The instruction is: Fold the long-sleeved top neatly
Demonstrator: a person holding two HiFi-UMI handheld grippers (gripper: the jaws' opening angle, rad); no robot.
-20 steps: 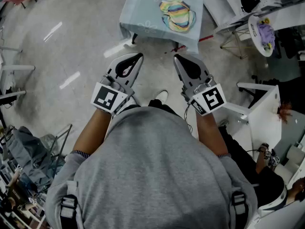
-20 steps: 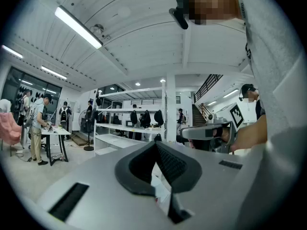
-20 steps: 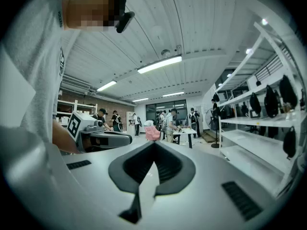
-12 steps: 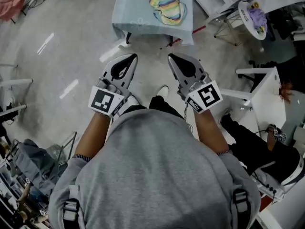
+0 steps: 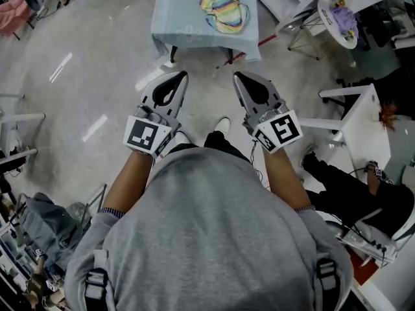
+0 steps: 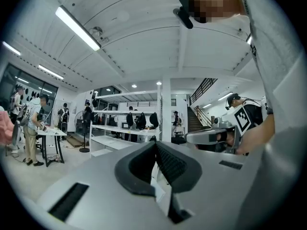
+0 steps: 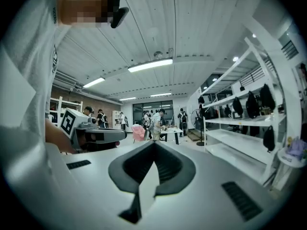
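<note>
- Both claws are fully closed on nothing. The left gripper [image 5: 180, 76] and the right gripper [image 5: 238, 76] are held level in front of my chest. In each gripper view the ribbed pads meet with only the room beyond them.
- The long-sleeved top [image 5: 225, 13] is a rainbow-striped garment. It lies crumpled in a heap on the table with the pale blue cloth [image 5: 181, 28], towards that table's far right part. It is well ahead of both grippers, with bare floor between.
- I judge the step in hand to be the approach, as folding has not begun.
- To do it well, I would close in square to the table's near edge so the heap sits centred between the 2 grippers.
- I would open both claws before lowering them, not over the fabric.
- The heap hides its sleeves and hem, so the first grips should lift and spread it flat. I would take 1 layer only at 2 well-separated points, such as the shoulders.
- The blue cloth could get pinched along with the top, so I would bite on raised folds, not the flat base.
- I see no basket, box or bin on the blue table, which holds only the top.
- The round white table [image 5: 326, 23] at the upper right bears a purple item [image 5: 344, 19] that I cannot identify.
- The shelving [image 7: 230, 138] in the right gripper view carries dark bags [image 7: 253, 104].
</note>
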